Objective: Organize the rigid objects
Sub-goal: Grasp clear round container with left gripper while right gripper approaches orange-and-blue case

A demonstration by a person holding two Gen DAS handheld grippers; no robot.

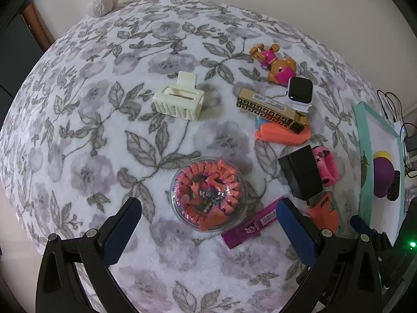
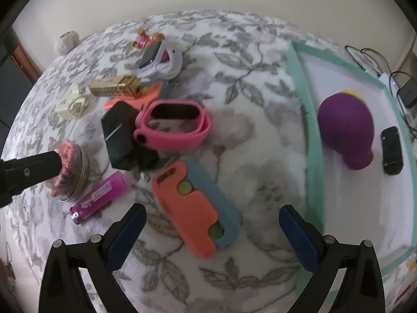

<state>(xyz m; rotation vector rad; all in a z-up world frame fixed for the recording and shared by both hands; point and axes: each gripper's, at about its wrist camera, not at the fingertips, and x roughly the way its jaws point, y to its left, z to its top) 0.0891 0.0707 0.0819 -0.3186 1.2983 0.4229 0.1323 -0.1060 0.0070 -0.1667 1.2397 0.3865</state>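
Note:
My left gripper (image 1: 208, 224) is open and empty, its fingers on either side of a clear round case (image 1: 208, 194) holding an orange segmented toy. A purple lighter (image 1: 251, 223) lies by its right finger. My right gripper (image 2: 212, 232) is open and empty over an orange and blue gadget (image 2: 196, 208). A pink band (image 2: 173, 124), a black box (image 2: 121, 135), a gold box (image 2: 114, 87), a white smartwatch (image 2: 156, 54) and a cream hair claw (image 1: 179, 99) lie on the floral blanket. A mint-edged white tray (image 2: 302, 96) at right holds a purple toy (image 2: 346, 127) and a black device (image 2: 391, 150).
A toy dog figure (image 1: 273, 61) lies behind the smartwatch. An orange carrot-shaped toy (image 1: 284, 134) lies under the gold box. A ball of yarn (image 1: 103, 2) sits at the blanket's far left edge. Cables and chargers (image 2: 401, 86) lie beyond the tray.

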